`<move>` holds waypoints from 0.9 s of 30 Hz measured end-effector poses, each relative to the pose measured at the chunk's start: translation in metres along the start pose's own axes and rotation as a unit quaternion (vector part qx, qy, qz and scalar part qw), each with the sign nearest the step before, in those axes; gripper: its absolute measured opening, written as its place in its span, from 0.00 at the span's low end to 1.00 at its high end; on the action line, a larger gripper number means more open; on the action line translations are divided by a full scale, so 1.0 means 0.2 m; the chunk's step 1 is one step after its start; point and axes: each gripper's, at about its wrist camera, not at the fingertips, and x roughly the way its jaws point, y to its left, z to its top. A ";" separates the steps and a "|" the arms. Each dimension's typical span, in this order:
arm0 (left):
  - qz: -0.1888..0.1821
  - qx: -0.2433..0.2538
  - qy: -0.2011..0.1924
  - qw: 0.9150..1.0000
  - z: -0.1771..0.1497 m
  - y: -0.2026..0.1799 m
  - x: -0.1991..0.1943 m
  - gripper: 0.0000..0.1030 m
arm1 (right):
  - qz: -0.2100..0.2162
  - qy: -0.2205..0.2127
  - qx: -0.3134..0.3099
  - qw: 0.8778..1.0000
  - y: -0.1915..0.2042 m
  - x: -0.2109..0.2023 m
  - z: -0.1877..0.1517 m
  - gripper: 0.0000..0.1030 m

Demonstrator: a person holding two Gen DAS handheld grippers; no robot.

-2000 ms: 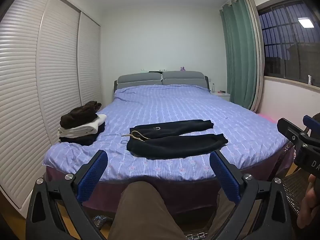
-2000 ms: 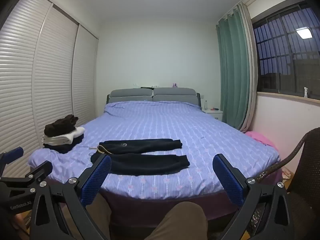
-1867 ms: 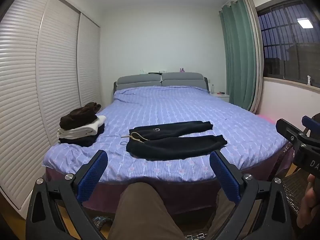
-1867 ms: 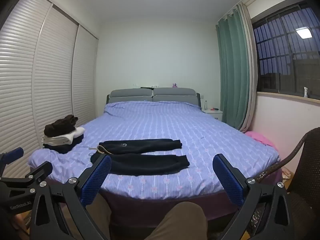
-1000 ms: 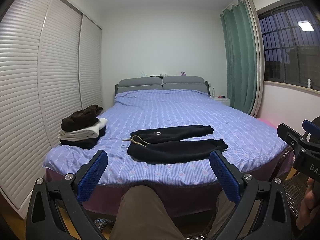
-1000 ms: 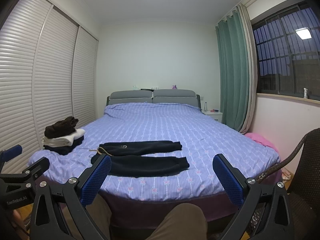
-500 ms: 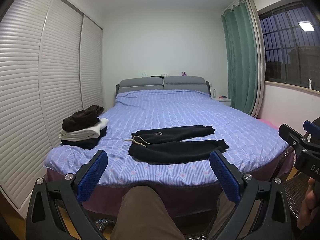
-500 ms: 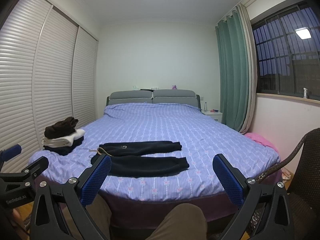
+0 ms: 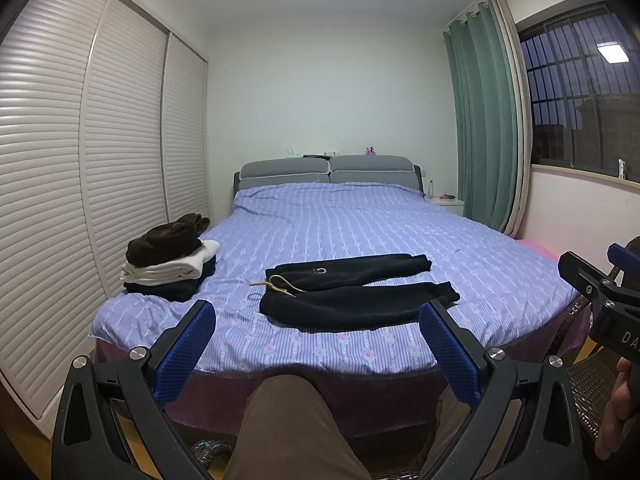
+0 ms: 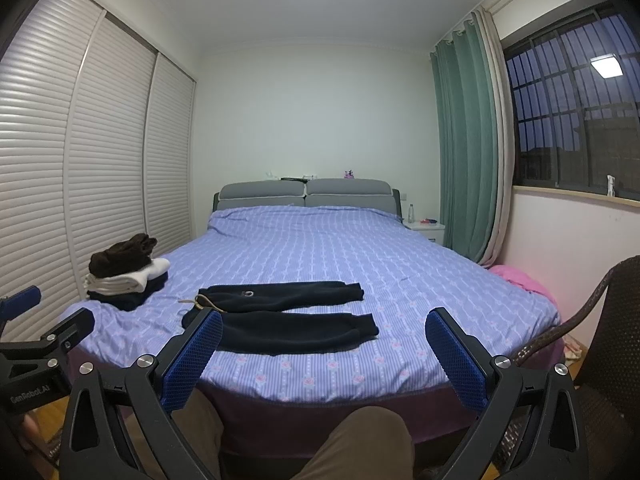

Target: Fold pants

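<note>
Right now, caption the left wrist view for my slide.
Open left gripper faces unfolded black pants on a purple-sheeted bed.

The pants (image 9: 352, 292) are black with a tan drawstring (image 9: 280, 286), lying on a bed (image 9: 360, 220) whose sheet is lilac-blue with pale stripes and small pink flowers, over a purple-maroon base and a grey headboard (image 9: 328, 168). The pile (image 9: 168, 260) stacks dark brown over white over navy; the curtain (image 9: 480, 120) is green, the wardrobe (image 9: 80, 160) white and slatted. Each claw, left (image 9: 316, 354) and right (image 10: 324, 356), is black with blue dimpled pads (image 9: 184, 354), and the person's trousers (image 9: 292, 432) are brown.
</note>
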 end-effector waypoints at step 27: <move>0.001 0.005 0.001 1.000 0.00 -0.02 0.00 1.00 | 0.000 -0.001 0.002 1.000 -0.01 0.00 0.00 1.00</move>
